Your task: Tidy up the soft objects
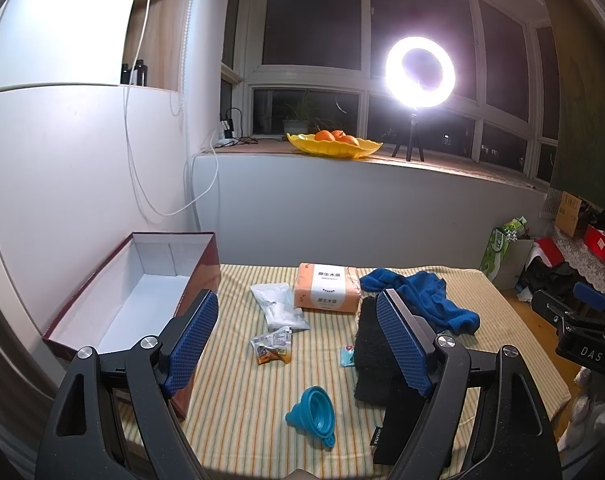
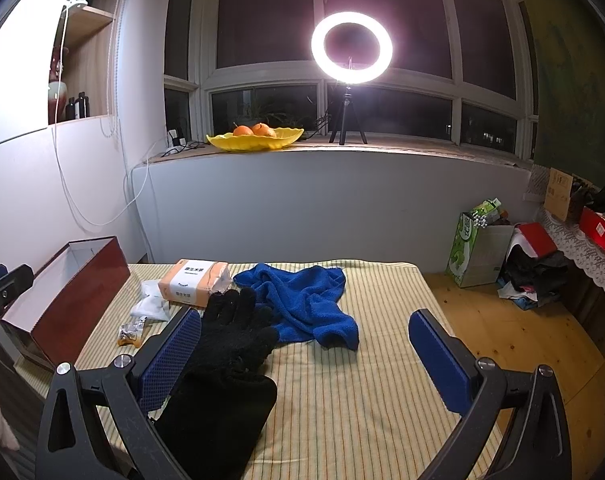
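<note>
Now both grippers hover over the striped table, jaws apart, gripping nothing.
Left gripper above the funnel; right gripper beside the black glove.

My table, left to right

An open box sits at my left; tissue pack behind the funnel; towel right of it, glove in front.

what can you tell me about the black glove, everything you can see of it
The black glove looks like fuzzy knit fabric with a smoother dark cuff carrying a small white label. It lies flat on the striped tablecloth, fingers pointing toward the blue towel, whose edge they reach. The right gripper is open around it; no pad visibly presses it.
</note>
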`<act>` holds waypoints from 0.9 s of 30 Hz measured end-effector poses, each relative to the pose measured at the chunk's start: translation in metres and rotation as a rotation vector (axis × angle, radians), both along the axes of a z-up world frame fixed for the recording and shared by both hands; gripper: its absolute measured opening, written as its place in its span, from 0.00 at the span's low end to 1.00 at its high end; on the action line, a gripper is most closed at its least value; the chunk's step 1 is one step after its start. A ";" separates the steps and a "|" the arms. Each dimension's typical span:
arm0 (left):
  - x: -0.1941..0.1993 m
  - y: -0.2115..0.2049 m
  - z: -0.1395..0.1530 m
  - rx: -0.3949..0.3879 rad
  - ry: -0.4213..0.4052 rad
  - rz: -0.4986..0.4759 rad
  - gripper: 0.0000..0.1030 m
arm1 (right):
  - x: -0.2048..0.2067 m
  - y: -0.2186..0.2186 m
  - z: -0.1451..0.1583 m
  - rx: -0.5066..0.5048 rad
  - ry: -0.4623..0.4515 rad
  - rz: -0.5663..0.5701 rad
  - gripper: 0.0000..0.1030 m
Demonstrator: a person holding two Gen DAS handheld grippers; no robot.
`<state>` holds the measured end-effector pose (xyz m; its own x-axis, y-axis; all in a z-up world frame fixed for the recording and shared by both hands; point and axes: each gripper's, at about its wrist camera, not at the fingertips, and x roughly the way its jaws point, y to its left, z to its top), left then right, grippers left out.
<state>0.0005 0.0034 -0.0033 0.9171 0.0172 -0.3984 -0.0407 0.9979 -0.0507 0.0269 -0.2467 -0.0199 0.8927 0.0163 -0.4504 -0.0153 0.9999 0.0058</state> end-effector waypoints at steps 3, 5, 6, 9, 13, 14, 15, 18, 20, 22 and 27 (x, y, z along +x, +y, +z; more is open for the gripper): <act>0.000 0.001 -0.001 0.000 0.002 0.000 0.79 | 0.000 0.001 -0.001 -0.002 0.002 0.001 1.00; 0.000 0.000 -0.001 0.001 0.003 -0.002 0.79 | 0.000 0.001 -0.001 -0.003 0.004 0.001 1.00; 0.001 0.000 -0.001 0.002 0.004 -0.002 0.79 | 0.000 0.001 -0.001 -0.002 0.004 0.002 1.00; 0.000 0.000 -0.001 0.002 0.003 -0.002 0.79 | 0.001 0.001 -0.002 -0.003 0.010 0.003 1.00; 0.000 0.000 -0.001 0.002 0.003 -0.003 0.79 | 0.001 0.001 -0.003 -0.003 0.012 0.005 1.00; 0.000 -0.001 -0.001 0.003 0.003 -0.002 0.79 | 0.001 0.001 -0.003 -0.003 0.012 0.006 1.00; 0.000 -0.001 -0.001 0.003 0.003 -0.002 0.79 | 0.001 0.001 -0.003 -0.003 0.012 0.006 1.00; 0.000 -0.001 -0.001 0.002 0.003 -0.002 0.79 | 0.001 0.001 -0.003 -0.003 0.013 0.007 1.00; 0.000 -0.001 -0.001 0.003 0.003 -0.003 0.79 | 0.001 0.001 -0.004 -0.007 0.014 0.007 1.00; 0.000 -0.001 -0.001 0.004 0.004 -0.004 0.79 | 0.001 0.001 -0.004 -0.004 0.016 0.008 1.00; -0.001 -0.001 -0.002 0.005 0.008 -0.005 0.79 | 0.002 0.002 -0.005 -0.005 0.017 0.008 1.00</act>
